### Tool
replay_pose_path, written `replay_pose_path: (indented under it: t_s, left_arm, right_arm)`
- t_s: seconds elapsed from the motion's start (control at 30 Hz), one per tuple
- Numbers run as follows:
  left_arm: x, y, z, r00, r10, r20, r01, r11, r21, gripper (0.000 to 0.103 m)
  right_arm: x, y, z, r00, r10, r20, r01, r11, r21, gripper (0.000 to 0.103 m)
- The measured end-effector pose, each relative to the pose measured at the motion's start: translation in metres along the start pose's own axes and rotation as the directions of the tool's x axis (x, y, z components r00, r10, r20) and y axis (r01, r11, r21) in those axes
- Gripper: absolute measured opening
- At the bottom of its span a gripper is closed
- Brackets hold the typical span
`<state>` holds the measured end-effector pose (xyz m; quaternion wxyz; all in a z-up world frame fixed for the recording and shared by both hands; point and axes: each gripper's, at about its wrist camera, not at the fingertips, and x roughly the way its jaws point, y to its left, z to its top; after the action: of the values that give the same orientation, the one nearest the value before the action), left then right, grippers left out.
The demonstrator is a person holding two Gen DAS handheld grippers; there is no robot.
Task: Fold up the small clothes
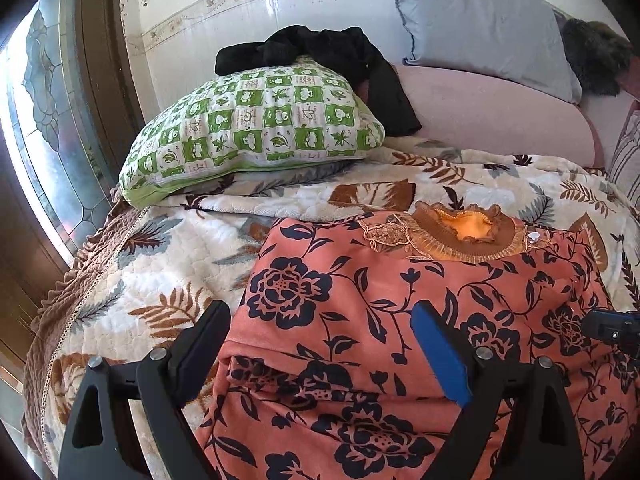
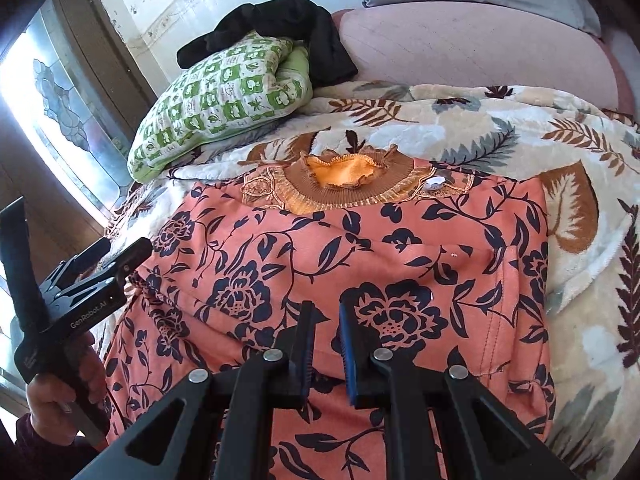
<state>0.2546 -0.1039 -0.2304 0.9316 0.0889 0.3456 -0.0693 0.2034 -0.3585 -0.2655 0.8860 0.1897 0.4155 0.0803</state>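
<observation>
A salmon-pink garment with dark navy flowers (image 1: 360, 288) (image 2: 360, 248) lies on the bed, its brown knit collar (image 1: 468, 236) (image 2: 352, 184) at the far end and its sides folded in. My left gripper (image 1: 320, 320) is open wide, hovering over the garment's left near part, nothing between its fingers. It also shows at the left of the right wrist view (image 2: 112, 256). My right gripper (image 2: 325, 312) hovers over the garment's near middle, jaws narrowly apart with no cloth in the gap.
The bed has a cream blanket with brown leaves (image 1: 160, 264) (image 2: 560, 140). A green checked pillow (image 1: 256, 128) (image 2: 224, 100) with a black garment (image 1: 328, 56) (image 2: 280, 28) on it lies at the back left. A pink headboard cushion (image 1: 500, 112), a grey pillow (image 1: 480, 28), a window at left.
</observation>
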Motion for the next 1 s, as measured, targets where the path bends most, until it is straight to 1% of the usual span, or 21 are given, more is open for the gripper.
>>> replay_pose_path:
  t_s: [0.1,0.17,0.2,0.23,0.27,0.3,0.37,0.43,0.47,0.53,0.6,0.63,0.67,0.7,0.73,0.77,0.8,0.87,0.9,0.97,1.0]
  left_arm:
    - [0.023,-0.004,-0.006,0.996,-0.033,-0.086,0.033,0.999,-0.004,0.092]
    - [0.044,-0.010,-0.013,0.984,-0.054,-0.170,0.055,0.998,0.003,0.092]
    - [0.054,-0.014,-0.016,0.977,-0.049,-0.207,0.053,0.998,0.017,0.092]
    - [0.060,-0.017,-0.019,0.974,-0.037,-0.222,0.046,0.998,0.039,0.092]
    - [0.062,-0.021,-0.021,0.977,-0.022,-0.213,0.037,0.997,0.066,0.093]
    - [0.061,-0.024,-0.022,0.980,-0.015,-0.198,0.032,0.996,0.083,0.093]
    - [0.057,-0.021,-0.018,0.982,-0.038,-0.187,0.050,0.997,0.059,0.093]
    - [0.048,-0.010,-0.011,0.987,-0.089,-0.135,0.089,0.996,-0.002,0.093]
    - [0.045,-0.005,-0.007,0.990,-0.089,-0.110,0.088,0.996,-0.014,0.093]
    - [0.047,0.004,-0.001,0.994,-0.046,-0.095,0.045,0.999,-0.013,0.093]
    - [0.059,0.014,-0.001,0.991,0.005,-0.133,-0.007,1.000,-0.019,0.093]
    - [0.071,0.019,-0.004,0.983,0.023,-0.183,-0.028,0.999,-0.026,0.093]
    - [0.085,0.023,-0.009,0.968,0.033,-0.248,-0.040,0.999,-0.025,0.094]
    - [0.093,0.023,-0.014,0.962,0.032,-0.270,-0.036,0.999,-0.008,0.098]
    - [0.090,0.023,-0.015,0.972,0.044,-0.232,-0.043,0.999,0.008,0.100]
    - [0.088,0.023,-0.013,0.971,0.048,-0.234,-0.046,0.999,0.014,0.101]
    - [0.085,0.024,-0.011,0.968,0.032,-0.248,-0.033,0.999,0.002,0.101]
    - [0.072,0.033,-0.008,0.976,-0.028,-0.215,0.017,0.998,-0.052,0.101]
    - [0.065,0.038,-0.007,0.979,-0.048,-0.200,0.032,0.996,-0.080,0.101]
    - [0.050,0.052,-0.008,0.980,-0.068,-0.187,0.046,0.992,-0.120,0.101]
    - [0.040,0.061,-0.012,0.982,-0.066,-0.179,0.042,0.990,-0.135,0.101]
  right_arm:
    - [0.010,-0.008,-0.002,0.999,-0.011,-0.037,0.012,1.000,0.023,0.015]
    - [0.021,-0.018,-0.004,0.996,-0.021,-0.082,0.026,0.998,0.058,0.015]
    - [0.028,-0.023,-0.005,0.993,-0.026,-0.113,0.035,0.996,0.076,0.015]
    - [0.037,-0.028,-0.006,0.988,-0.035,-0.151,0.049,0.995,0.089,0.015]
    - [0.043,-0.032,-0.008,0.985,-0.026,-0.171,0.044,0.994,0.103,0.015]
    - [0.044,-0.035,-0.008,0.987,-0.012,-0.163,0.031,0.993,0.115,0.015]
    - [0.043,-0.035,-0.004,0.985,-0.008,-0.175,0.027,0.994,0.107,0.015]
    - [0.034,-0.035,0.000,0.992,-0.018,-0.123,0.031,0.994,0.101,0.015]
    - [0.028,-0.037,0.003,0.995,-0.041,-0.087,0.050,0.994,0.099,0.015]
    - [0.022,-0.046,0.009,0.994,-0.099,-0.049,0.105,0.986,0.126,0.015]
    - [0.023,-0.065,0.011,0.992,-0.120,-0.042,0.126,0.972,0.200,0.015]
    - [0.028,-0.075,0.010,0.990,-0.125,-0.063,0.136,0.964,0.227,0.016]
    - [0.036,-0.084,0.009,0.987,-0.129,-0.099,0.150,0.958,0.244,0.016]
    - [0.041,-0.091,0.007,0.989,-0.100,-0.106,0.125,0.957,0.261,0.016]
    - [0.040,-0.094,0.007,0.993,-0.083,-0.082,0.103,0.956,0.275,0.016]
    - [0.038,-0.093,0.009,0.993,-0.081,-0.086,0.101,0.955,0.278,0.017]
    - [0.037,-0.091,0.011,0.993,-0.072,-0.097,0.096,0.958,0.272,0.019]
    - [0.030,-0.084,0.011,0.997,-0.025,-0.073,0.043,0.965,0.260,0.020]
    - [0.023,-0.080,0.010,0.999,-0.015,-0.050,0.027,0.967,0.253,0.024]
    - [0.008,-0.071,0.009,1.000,0.004,-0.003,-0.003,0.974,0.228,0.042]
    - [-0.001,-0.067,0.007,1.000,0.012,0.022,-0.017,0.976,0.216,0.069]
